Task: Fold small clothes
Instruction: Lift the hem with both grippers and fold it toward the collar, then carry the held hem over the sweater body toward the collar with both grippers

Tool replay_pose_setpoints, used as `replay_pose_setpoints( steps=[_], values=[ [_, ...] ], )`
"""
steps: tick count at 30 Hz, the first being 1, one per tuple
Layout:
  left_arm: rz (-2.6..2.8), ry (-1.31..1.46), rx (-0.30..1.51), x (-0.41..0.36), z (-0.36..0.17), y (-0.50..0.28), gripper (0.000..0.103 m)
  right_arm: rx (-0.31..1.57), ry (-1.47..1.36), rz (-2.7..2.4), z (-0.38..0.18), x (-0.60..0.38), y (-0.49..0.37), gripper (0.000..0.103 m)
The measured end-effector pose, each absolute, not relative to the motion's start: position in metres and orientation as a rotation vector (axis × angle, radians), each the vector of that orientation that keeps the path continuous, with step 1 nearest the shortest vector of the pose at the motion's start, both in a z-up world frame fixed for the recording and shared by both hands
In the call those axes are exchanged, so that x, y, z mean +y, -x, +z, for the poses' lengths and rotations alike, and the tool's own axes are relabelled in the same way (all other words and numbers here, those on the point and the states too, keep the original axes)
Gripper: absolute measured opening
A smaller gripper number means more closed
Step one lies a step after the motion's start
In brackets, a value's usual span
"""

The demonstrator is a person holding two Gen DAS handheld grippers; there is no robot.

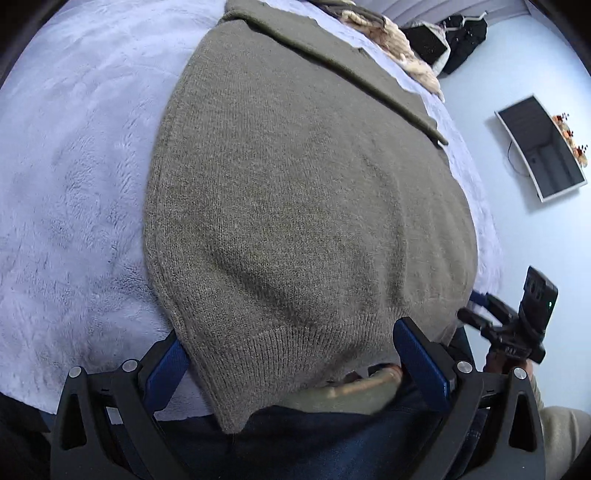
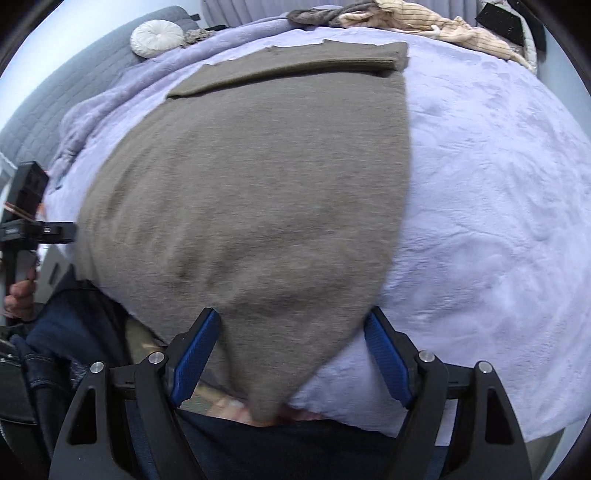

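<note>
So the olive-grey knit sweater (image 1: 295,192) is spread flat on my bed, on top of the fuzzy lavender blanket (image 1: 74,166), with its ribbed hem hanging off the near edge toward me. At the far end a sleeve (image 2: 295,64) is folded straight across the top of the body, lying flat on it. There's a soft dent in the knit not far above the hem, otherwise it's pretty smooth.

My left gripper (image 1: 291,354) sits at the near left corner of the hem with its blue pads spread wide, one on each side of the fabric, not pinching anything. My right gripper (image 2: 295,347) is at the near right corner, same story: jaws apart, the pointed corner of the sweater drooping between them, nothing clamped (the right view is a bit motion-blurred, but the gap is obvious). You can see each gripper poking in at the edge of the other's camera.

Below the hem are my jeans (image 1: 314,435).

Further out: a pile of cream-coloured clothes (image 2: 424,26) at the far edge of the bed, a round white cushion (image 2: 157,38) on a grey quilted cover off to the left, a black bag (image 1: 465,33) on the floor, and a framed mirror-looking thing (image 1: 541,147) lying on the pale floor to the right.
</note>
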State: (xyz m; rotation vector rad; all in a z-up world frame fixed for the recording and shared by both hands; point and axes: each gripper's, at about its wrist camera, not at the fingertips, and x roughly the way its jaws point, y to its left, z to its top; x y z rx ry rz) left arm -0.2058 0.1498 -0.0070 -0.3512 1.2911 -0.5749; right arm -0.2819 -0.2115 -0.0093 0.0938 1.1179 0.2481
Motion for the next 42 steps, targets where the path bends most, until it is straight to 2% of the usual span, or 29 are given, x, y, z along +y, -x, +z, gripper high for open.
replay_pose_setpoints(
  steps=[2, 5, 9, 10, 11, 14, 16, 19, 21, 22, 23, 24, 25, 31, 35, 38, 42],
  values=[
    [-0.562, 0.382, 1.262, 0.152, -0.007, 0.211, 0.103, 1.111, -0.107, 0.27, -0.011, -0.21, 0.285, 0.079],
    [-0.538, 0.388, 1.234, 0.152, -0.012, 0.214, 0.103, 1.103, -0.164, 0.265, -0.011, -0.218, 0.286, 0.069],
    [-0.479, 0.352, 1.236, 0.141, -0.01, 0.208, 0.103, 1.111, -0.25, 0.295, -0.014, -0.223, 0.281, 0.048],
    [-0.48, 0.329, 1.235, 0.138, -0.009, 0.208, 0.102, 1.117, -0.259, 0.311, -0.015, -0.222, 0.281, 0.047],
    [-0.475, 0.297, 1.234, 0.136, -0.007, 0.21, 0.093, 1.128, -0.257, 0.331, -0.017, -0.217, 0.281, 0.047],
    [-0.449, 0.271, 1.225, 0.143, -0.005, 0.212, 0.077, 1.135, -0.265, 0.36, -0.023, -0.214, 0.279, 0.051],
    [-0.441, 0.333, 1.223, 0.151, -0.008, 0.212, 0.071, 1.136, -0.359, 0.371, -0.025, -0.223, 0.276, 0.051],
    [-0.44, 0.366, 1.23, 0.157, -0.011, 0.211, 0.069, 1.14, -0.378, 0.373, -0.027, -0.219, 0.276, 0.051],
    [-0.415, 0.328, 1.22, 0.151, -0.009, 0.212, 0.063, 1.141, -0.315, 0.361, -0.027, -0.212, 0.278, 0.051],
    [-0.404, 0.306, 1.215, 0.149, -0.007, 0.213, 0.054, 1.14, -0.287, 0.35, -0.026, -0.208, 0.278, 0.041],
    [-0.409, 0.295, 1.21, 0.146, -0.004, 0.214, 0.035, 1.141, -0.269, 0.356, -0.023, -0.204, 0.277, 0.028],
    [-0.435, 0.304, 1.205, 0.147, -0.001, 0.215, 0.022, 1.144, -0.275, 0.383, -0.021, -0.201, 0.277, 0.011],
    [-0.455, 0.324, 1.202, 0.144, 0.003, 0.215, 0.013, 1.134, -0.274, 0.385, -0.018, -0.2, 0.276, 0.011],
    [-0.478, 0.345, 1.101, 0.148, 0.039, 0.218, 0.012, 0.991, -0.402, 0.435, 0.023, -0.218, 0.277, 0.011],
    [-0.505, 0.379, 1.008, 0.147, 0.063, 0.191, 0.012, 0.856, -0.505, 0.429, 0.053, -0.246, 0.261, 0.011],
    [-0.498, 0.41, 1.01, 0.145, 0.056, 0.16, 0.012, 0.831, -0.504, 0.396, 0.052, -0.257, 0.232, 0.011],
    [-0.489, 0.535, 1.109, 0.151, 0.021, 0.123, 0.012, 0.883, -0.511, 0.347, 0.028, -0.261, 0.198, 0.011]
  ],
)
